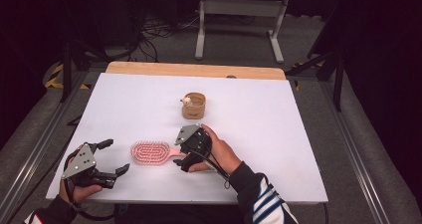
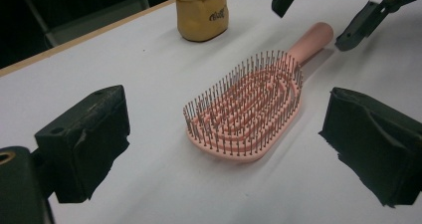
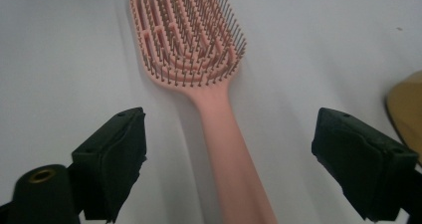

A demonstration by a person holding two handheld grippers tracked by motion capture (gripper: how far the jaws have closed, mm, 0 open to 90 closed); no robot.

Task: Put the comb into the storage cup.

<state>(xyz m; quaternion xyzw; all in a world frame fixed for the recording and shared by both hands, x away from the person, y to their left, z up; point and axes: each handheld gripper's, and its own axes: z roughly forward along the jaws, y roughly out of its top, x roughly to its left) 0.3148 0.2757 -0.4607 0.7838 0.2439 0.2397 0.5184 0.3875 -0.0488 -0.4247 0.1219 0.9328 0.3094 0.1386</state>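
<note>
My left gripper (image 1: 110, 158) rests with jaws spread wide, empty, near the table's (image 1: 278, 134) front-left corner. Just right of it lies the pink hairbrush (image 1: 151, 153), bristles up. My right gripper (image 3: 229, 159) straddles its handle, jaws apart, not touching.

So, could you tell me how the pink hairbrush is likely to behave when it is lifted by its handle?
The hairbrush looks like rigid plastic, so it should probably stay stiff. Its open, vented head suggests it is light, though held by the handle it may dip toward the head. The smooth handle could slip between the open right hand-held gripper.
</note>
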